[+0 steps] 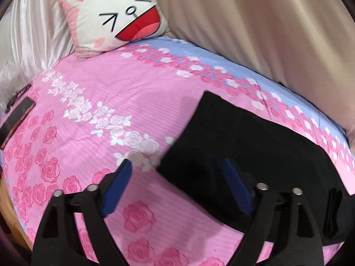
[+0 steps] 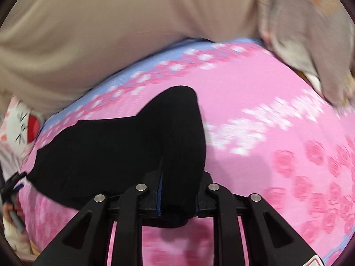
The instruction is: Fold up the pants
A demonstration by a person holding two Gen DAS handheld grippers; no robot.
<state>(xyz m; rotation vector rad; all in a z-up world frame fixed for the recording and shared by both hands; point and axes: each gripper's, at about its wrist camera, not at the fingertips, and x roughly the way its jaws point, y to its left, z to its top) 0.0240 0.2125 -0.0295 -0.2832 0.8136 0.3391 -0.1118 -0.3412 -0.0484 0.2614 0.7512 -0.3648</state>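
Observation:
Black pants (image 1: 239,137) lie on a pink rose-print bed sheet (image 1: 106,102). In the left wrist view my left gripper (image 1: 175,173) is open, blue pads wide apart; its right finger (image 1: 235,184) is over the pants' near left corner, its left finger (image 1: 117,186) over the sheet. In the right wrist view my right gripper (image 2: 177,188) is shut on a raised fold of the pants (image 2: 124,146), which hides the fingertips. The lifted cloth hangs up over the jaws while the remainder lies flat to the left.
A cat-face cushion (image 1: 115,15) sits at the head of the bed and shows in the right wrist view (image 2: 22,124). A beige curtain (image 1: 266,33) runs along the far side. A dark flat object (image 1: 15,119) lies at the bed's left edge. Grey cloth (image 2: 310,44) lies at upper right.

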